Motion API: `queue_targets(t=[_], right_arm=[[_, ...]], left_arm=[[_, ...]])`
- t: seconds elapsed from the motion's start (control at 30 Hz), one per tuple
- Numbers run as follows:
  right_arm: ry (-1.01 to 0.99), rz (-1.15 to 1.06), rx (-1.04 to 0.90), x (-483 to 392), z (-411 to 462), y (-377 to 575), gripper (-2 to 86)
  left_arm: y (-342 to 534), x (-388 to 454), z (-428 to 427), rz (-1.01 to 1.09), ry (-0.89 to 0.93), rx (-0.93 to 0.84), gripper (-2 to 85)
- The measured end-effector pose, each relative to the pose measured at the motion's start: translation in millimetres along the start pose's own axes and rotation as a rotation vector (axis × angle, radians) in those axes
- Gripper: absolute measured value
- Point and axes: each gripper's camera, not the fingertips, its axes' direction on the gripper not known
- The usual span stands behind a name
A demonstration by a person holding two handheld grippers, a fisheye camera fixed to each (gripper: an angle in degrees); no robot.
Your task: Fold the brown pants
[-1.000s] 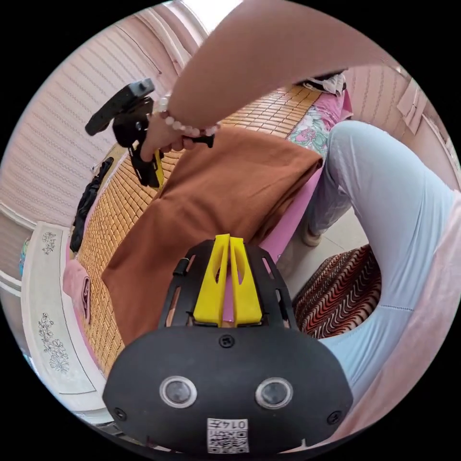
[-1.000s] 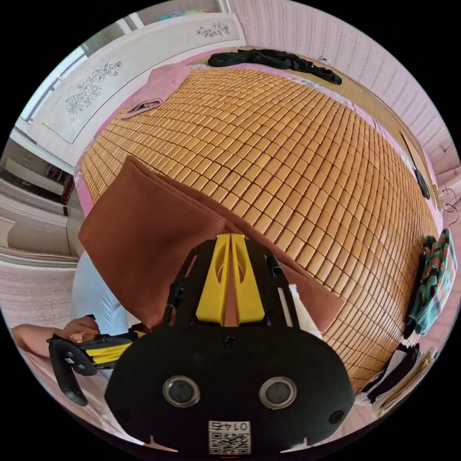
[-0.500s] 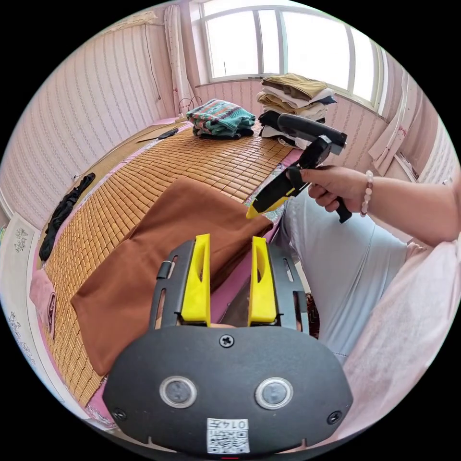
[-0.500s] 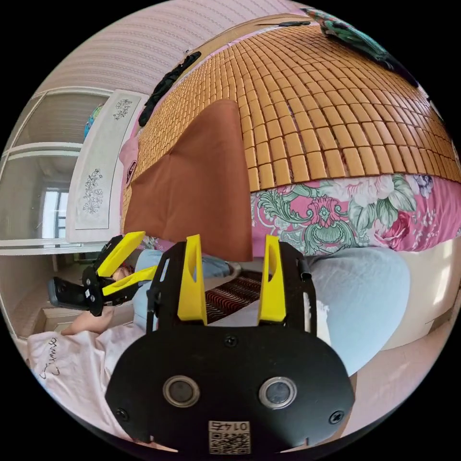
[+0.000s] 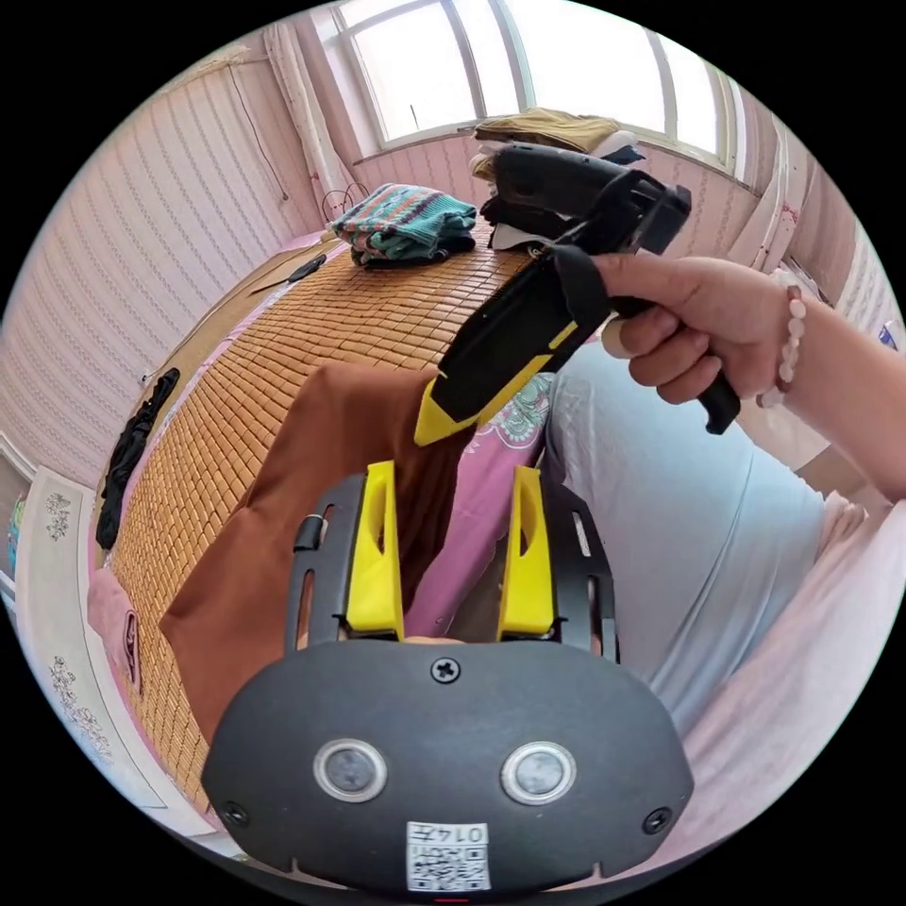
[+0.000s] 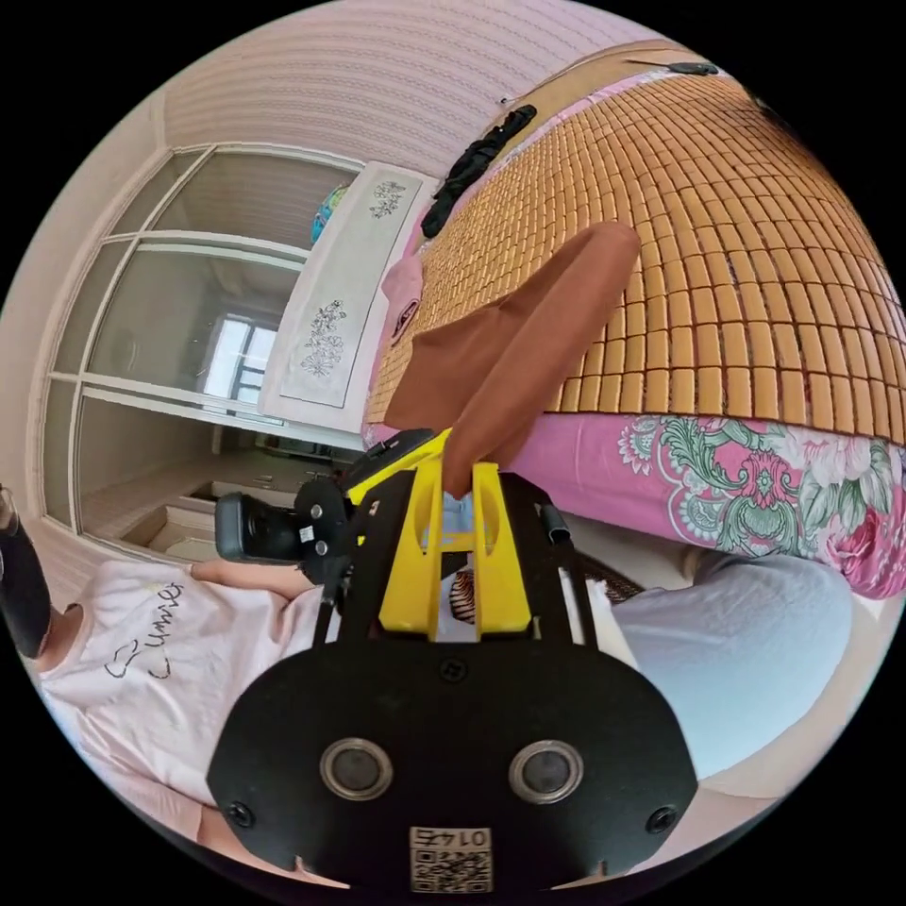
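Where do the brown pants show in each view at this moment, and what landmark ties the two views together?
Left gripper view: brown pants lie left of centre, running from the bamboo mat over the bed edge.
Right gripper view: brown pants at centre, hanging toward the right gripper.
Shared landmark: the black garment at the mat's far edge.

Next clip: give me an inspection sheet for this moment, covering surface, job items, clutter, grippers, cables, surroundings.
Surface: bamboo mat on a bed with a floral sheet.
Job's things: brown pants folded, one end hanging over the bed edge.
Clutter: folded clothes pile, black garment, pink garment.
Grippers: left gripper open, holding nothing; right gripper shut on the pants' hanging end.
Cables: nothing seen.
Surroundings: window, striped walls, glass doors.
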Motion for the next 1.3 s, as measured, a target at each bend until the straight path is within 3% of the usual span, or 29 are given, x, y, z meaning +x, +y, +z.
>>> queue_targets(t=[0.1,0.2,0.3,0.43,0.57,0.67,0.77,0.93,1.07,1.2,1.3], right_arm=[[0.068,-0.106,-0.025,-25.2,-26.8,10.5,5.8],[-0.059,-0.088,0.179,-3.2,-87.2,29.4,7.7],[-0.196,0.072,0.365,47.3,-126.5,40.1,9.8],[-0.212,0.251,0.308,91.2,-116.2,14.8,19.5],[-0.394,0.348,0.256,112.7,-89.8,-5.1,16.5],[-0.314,0.305,0.246,97.7,-99.5,-0.8,7.8],[-0.249,0.264,0.246,82.3,-122.9,14.3,5.4],[-0.257,0.176,0.421,60.8,-212.3,62.1,4.9],[-0.147,0.156,0.523,30.7,-295.7,111.9,5.2],[-0.016,0.166,0.538,0.7,-324.5,133.0,5.8],[0.027,0.118,0.477,-22.3,-310.0,113.8,6.7]], left_arm=[[4.2,-12.3,-5.8,-0.042,0.019,-0.025,6.6],[12.9,-24.4,-13.0,-0.116,0.069,-0.004,5.8],[19.8,-21.7,-20.0,-0.103,0.078,-0.008,5.7],[34.9,-12.5,-39.7,-0.067,0.061,0.011,5.6],[49.2,-17.7,-58.7,-0.094,0.096,0.01,5.5],[56.3,-20.4,-71.1,-0.097,0.088,0.004,5.5],[52.4,-27.1,-77.5,-0.093,0.131,0.02,5.4],[13.8,-42.4,-89.5,-0.07,0.357,0.184,5.4],[-16.7,-36.9,-91.5,-0.021,0.52,0.304,5.4],[-27.6,-38.4,-79.6,-0.024,0.608,0.319,5.5],[-16.5,-67.0,-72.6,-0.142,0.63,0.293,5.4]])
